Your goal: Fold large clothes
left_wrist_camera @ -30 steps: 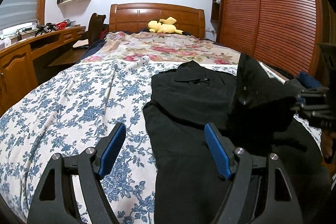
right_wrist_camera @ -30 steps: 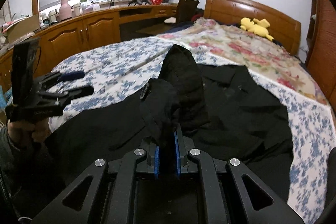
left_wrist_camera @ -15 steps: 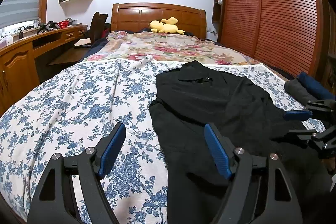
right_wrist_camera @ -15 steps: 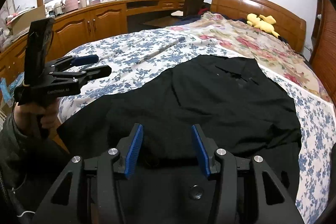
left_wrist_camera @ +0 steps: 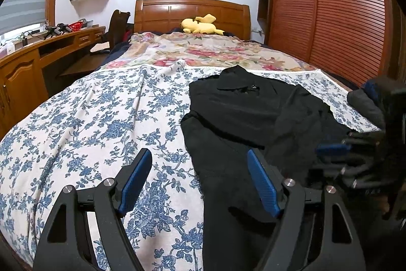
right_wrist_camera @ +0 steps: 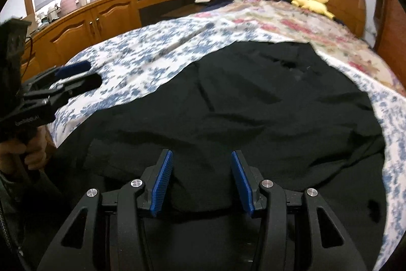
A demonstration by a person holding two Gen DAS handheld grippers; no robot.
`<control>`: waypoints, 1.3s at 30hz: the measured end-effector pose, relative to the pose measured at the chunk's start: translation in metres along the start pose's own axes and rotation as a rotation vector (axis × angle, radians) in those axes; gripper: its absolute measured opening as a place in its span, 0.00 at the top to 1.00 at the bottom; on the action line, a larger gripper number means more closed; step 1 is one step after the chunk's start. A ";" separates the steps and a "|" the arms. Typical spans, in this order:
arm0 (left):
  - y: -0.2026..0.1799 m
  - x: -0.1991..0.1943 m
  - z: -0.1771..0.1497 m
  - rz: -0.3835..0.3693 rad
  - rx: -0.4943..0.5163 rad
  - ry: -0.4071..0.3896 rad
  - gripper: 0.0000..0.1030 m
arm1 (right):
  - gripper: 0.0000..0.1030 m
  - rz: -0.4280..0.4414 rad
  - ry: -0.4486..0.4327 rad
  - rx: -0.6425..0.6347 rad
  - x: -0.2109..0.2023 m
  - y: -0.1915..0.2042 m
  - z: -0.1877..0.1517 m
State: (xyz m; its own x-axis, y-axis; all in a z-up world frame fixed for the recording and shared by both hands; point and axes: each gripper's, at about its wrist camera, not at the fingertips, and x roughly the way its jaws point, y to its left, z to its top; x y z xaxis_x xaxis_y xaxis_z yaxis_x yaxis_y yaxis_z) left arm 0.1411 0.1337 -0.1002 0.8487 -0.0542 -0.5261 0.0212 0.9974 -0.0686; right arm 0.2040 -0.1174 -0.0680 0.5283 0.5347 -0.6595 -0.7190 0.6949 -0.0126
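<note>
We hold the left gripper (left_wrist_camera: pixel 199 173) and the right gripper (right_wrist_camera: pixel 200 180) spread and empty over the black garment (right_wrist_camera: pixel 253 113), sleeves partly turned in, main folds left.

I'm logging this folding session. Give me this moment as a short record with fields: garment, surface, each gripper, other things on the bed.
garment: black shirt, spread on the bed, collar toward the headboard, one sleeve folded in over the body
surface: blue floral sheet
left gripper: open, empty, straddling the shirt's edge
right gripper: open, empty, over the shirt's lower part
other things: yellow plush by the headboard; dark folded clothes at the bed's edge
</note>
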 end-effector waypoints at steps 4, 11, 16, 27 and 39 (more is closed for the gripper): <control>-0.001 0.001 0.000 0.000 0.004 0.004 0.24 | 0.52 0.062 0.037 -0.017 0.018 0.014 -0.009; -0.004 0.002 -0.003 0.005 0.007 0.012 0.24 | 0.52 0.077 0.057 -0.014 0.030 0.024 -0.023; -0.009 -0.003 -0.007 0.000 0.012 0.019 0.24 | 0.52 0.085 0.034 0.030 0.020 0.015 -0.022; -0.030 -0.031 -0.027 -0.031 0.004 0.050 0.24 | 0.52 -0.023 -0.057 0.081 -0.044 -0.025 -0.054; -0.041 -0.037 -0.055 -0.013 0.030 0.147 0.42 | 0.52 -0.199 -0.082 0.236 -0.097 -0.101 -0.117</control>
State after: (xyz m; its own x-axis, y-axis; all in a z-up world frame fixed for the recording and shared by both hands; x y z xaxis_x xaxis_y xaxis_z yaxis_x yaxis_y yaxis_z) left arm 0.0802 0.0920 -0.1243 0.7618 -0.0710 -0.6439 0.0489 0.9974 -0.0523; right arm 0.1727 -0.2959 -0.0909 0.6898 0.4076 -0.5984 -0.4786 0.8769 0.0456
